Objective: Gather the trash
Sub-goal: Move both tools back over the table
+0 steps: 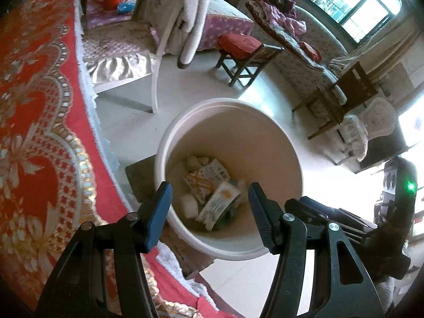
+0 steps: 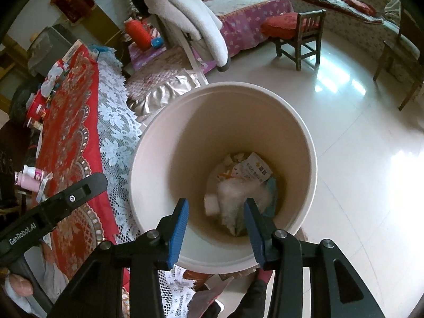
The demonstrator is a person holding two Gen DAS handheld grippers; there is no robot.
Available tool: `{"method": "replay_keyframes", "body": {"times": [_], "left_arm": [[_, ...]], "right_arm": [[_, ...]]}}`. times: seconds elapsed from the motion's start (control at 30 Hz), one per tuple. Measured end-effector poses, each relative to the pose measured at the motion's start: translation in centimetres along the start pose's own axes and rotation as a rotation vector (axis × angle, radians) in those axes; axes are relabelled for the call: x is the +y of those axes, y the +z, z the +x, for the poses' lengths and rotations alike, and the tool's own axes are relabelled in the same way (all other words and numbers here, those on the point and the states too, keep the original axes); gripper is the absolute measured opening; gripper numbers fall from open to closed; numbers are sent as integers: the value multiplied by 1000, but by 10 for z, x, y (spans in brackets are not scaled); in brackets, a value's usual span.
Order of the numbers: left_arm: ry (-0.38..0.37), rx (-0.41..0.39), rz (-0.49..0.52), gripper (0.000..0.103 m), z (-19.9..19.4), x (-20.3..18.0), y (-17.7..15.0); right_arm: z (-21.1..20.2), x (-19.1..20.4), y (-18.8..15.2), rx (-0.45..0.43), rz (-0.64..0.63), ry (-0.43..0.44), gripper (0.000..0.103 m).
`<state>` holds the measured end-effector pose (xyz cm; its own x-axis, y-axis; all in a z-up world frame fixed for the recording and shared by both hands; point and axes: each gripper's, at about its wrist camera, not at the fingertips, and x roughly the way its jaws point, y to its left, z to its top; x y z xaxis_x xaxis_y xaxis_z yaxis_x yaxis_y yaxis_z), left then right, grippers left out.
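Note:
A round cream trash bin [image 1: 275, 137] stands on the floor beside the table; it also fills the middle of the right wrist view [image 2: 164, 143]. Inside lie crumpled wrappers [image 1: 209, 182], a white cup-like piece [image 1: 189, 205] and a blurred white plastic bag [image 2: 238, 198]. My left gripper [image 1: 209, 201] is open and empty above the bin's near rim. My right gripper [image 2: 216, 220] is open and empty over the bin's mouth. The left gripper's body shows in the right wrist view [image 2: 53, 209].
A table with a red patterned cloth [image 1: 34, 122] and white lace edge [image 2: 116, 137] stands left of the bin, with small bottles and packets [image 2: 34, 177] on it. A white chair [image 1: 124, 66], a small wooden chair [image 2: 299, 34] and a sofa [image 1: 304, 53] stand beyond on the glossy floor.

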<state>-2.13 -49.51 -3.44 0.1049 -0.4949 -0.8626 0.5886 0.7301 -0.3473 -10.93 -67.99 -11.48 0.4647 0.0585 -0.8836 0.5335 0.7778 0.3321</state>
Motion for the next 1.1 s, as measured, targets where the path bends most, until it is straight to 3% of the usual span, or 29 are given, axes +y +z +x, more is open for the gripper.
{"method": "replay_keyframes", "body": {"times": [0.23,0.6,1.0,1.1], "left_arm": [[71,-42,-27,58,-23,22,-10],[189,-118,-105,58,-75,81,-36],[295,-168,-287,58,-143,182,-82],[319,-175,-336,58,-160,209,-99]], "right_arm": [[-3,27,-1,-10,-49,17,43],[3,106,-7,-3,-192,85,44],[30,217,-31,59,-380,191,46],[37,241,-38,80,-413,214,51]]}}
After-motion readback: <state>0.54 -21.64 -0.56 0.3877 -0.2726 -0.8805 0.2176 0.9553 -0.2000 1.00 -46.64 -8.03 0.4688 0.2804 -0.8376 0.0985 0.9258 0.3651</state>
